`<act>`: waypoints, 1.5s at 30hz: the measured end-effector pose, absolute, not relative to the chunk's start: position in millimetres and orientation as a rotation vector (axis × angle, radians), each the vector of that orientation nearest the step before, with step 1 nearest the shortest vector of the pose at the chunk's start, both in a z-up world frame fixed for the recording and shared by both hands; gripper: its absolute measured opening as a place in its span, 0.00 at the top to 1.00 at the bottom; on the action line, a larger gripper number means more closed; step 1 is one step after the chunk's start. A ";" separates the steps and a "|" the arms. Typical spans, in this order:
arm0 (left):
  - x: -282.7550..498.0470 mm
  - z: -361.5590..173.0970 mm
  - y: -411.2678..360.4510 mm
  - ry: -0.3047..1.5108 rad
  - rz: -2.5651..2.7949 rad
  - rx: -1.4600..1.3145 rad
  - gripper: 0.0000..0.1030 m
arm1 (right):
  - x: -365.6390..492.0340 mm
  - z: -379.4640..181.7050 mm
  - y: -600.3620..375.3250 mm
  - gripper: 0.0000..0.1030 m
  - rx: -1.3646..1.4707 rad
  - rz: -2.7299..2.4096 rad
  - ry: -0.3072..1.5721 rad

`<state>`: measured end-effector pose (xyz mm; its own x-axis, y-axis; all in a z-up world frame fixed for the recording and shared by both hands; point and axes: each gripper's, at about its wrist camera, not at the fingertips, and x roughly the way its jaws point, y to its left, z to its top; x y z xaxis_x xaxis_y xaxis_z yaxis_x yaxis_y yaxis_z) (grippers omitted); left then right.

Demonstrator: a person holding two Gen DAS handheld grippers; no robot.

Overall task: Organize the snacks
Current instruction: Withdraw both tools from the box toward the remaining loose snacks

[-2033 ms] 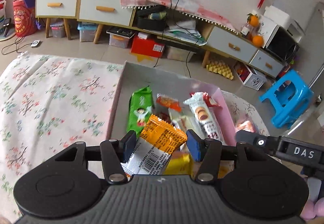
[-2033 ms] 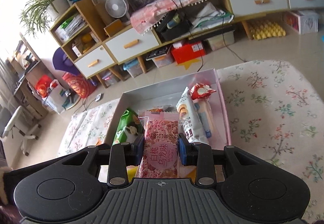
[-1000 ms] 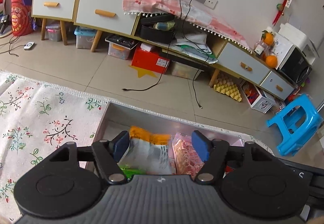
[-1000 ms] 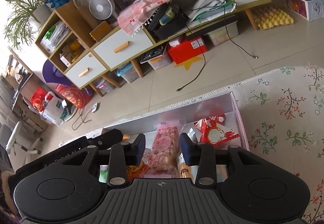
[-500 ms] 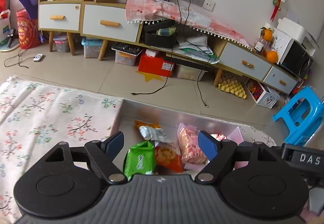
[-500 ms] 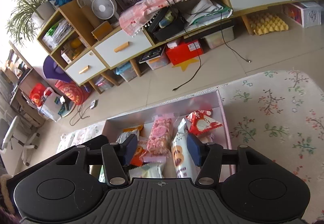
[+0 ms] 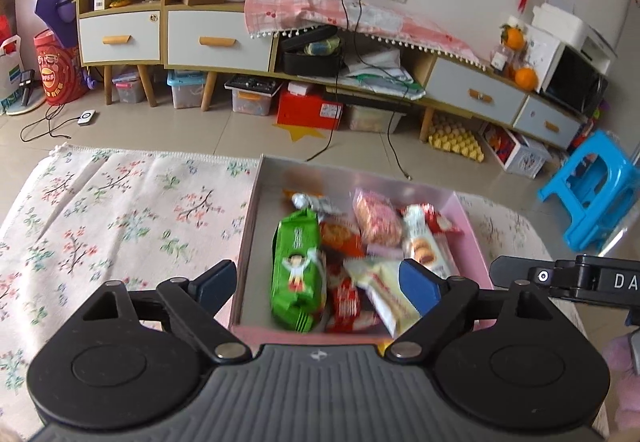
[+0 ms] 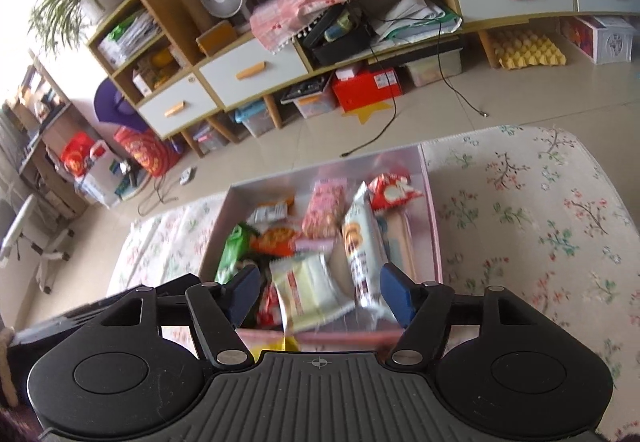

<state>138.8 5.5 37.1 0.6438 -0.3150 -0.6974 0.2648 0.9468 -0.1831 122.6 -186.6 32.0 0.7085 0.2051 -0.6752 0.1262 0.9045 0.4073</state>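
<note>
Since two seconds ago both grippers have let go: the orange packet and the pink packet, then clamped, now lie in the box, and both cameras have pulled back and up so most of the box shows. Left wrist view: left gripper (image 7: 318, 284) has just been opening and stands wide, nothing pressed between the pads; it hangs above the near end of the box (image 7: 249, 226). The box sits on the floral surface (image 7: 120, 218). Inside: green packet (image 7: 297, 266) along the left side, orange packet (image 7: 316, 202) at the far end with its silver back up, pink packet (image 7: 376, 218) beside it, biscuit packet (image 7: 420, 246) toward the right wall, pale yellow packet (image 7: 384, 290) near the front. Right gripper's body enters at the right edge. Right wrist view: right gripper (image 8: 320, 296) has also just been opening, jaws apart and empty, over the box's (image 8: 434, 226) near end. Pink packet (image 8: 326, 210) lies mid-box, orange packet (image 8: 272, 212) to its left, green packet (image 8: 232, 252) by the left wall, biscuit packet (image 8: 358, 238) and pale yellow packet (image 8: 310, 288) nearest the pads. Motion blur softens the packets.
</note>
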 end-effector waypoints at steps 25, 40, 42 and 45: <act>73.4 11.2 40.3 0.890 -0.344 -0.029 0.01 | 44.8 -0.1 -150.3 0.15 0.309 0.074 0.896; 78.8 -16.6 34.8 0.820 -0.393 0.060 0.02 | 41.3 -27.6 -141.9 0.13 0.116 0.081 0.875; 79.6 -17.8 30.9 0.806 -0.409 0.067 0.03 | 42.3 -30.6 -141.5 0.13 0.103 0.081 0.883; 81.4 -19.3 22.3 0.789 -0.434 0.077 0.04 | 44.3 -35.0 -141.4 0.13 0.093 0.080 0.901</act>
